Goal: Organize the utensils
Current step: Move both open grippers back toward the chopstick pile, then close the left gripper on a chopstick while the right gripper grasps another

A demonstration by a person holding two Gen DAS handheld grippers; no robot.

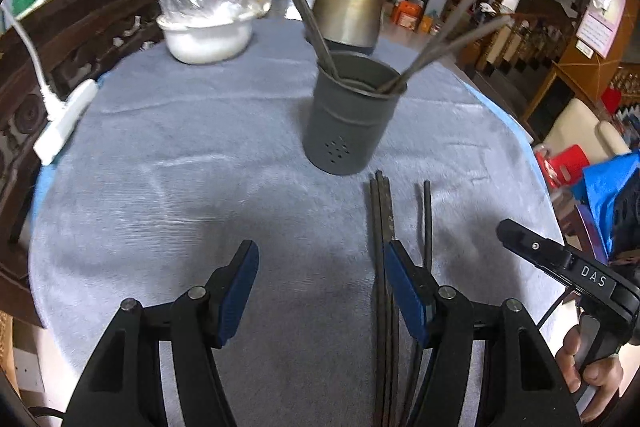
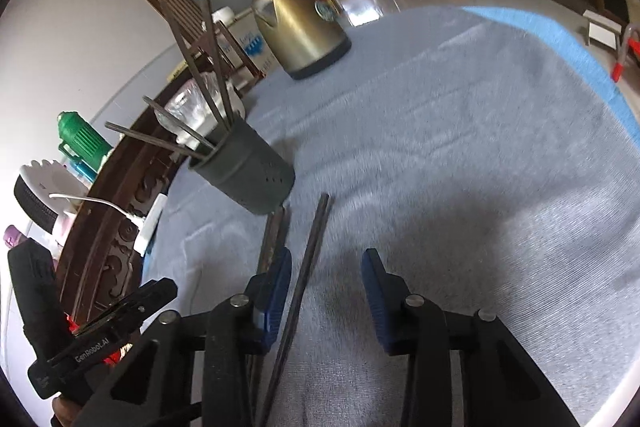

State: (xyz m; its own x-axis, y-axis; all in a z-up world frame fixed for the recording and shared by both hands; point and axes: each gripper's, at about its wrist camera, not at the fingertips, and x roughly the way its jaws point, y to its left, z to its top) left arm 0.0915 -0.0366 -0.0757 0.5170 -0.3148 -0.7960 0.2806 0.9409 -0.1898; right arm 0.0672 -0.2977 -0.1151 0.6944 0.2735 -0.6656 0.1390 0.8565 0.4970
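At the far left edge of the worktop (image 1: 200, 155), which is covered by a grey-blue cloth, lies a white power strip (image 1: 66, 121) with its cord running up and away. Beyond it stands a white bowl (image 1: 208, 35) wrapped in clear plastic, and further right a brass-coloured kettle (image 1: 350, 7). In front of the kettle a dark grey utensil holder (image 1: 350, 119) stands upright with several chopsticks leaning out of it. Just before the holder, loose chopsticks (image 1: 382, 219) lie flat on the cloth, a bundle and one single stick (image 1: 427, 219) beside it. The left hand-held gripper (image 1: 320, 267) hangs with its jaws apart over bare cloth, its right finger above the bundle. The right hand-held gripper (image 2: 326, 279) has its jaws apart with a chopstick (image 2: 310, 259) lying between them, its pads not touching it.
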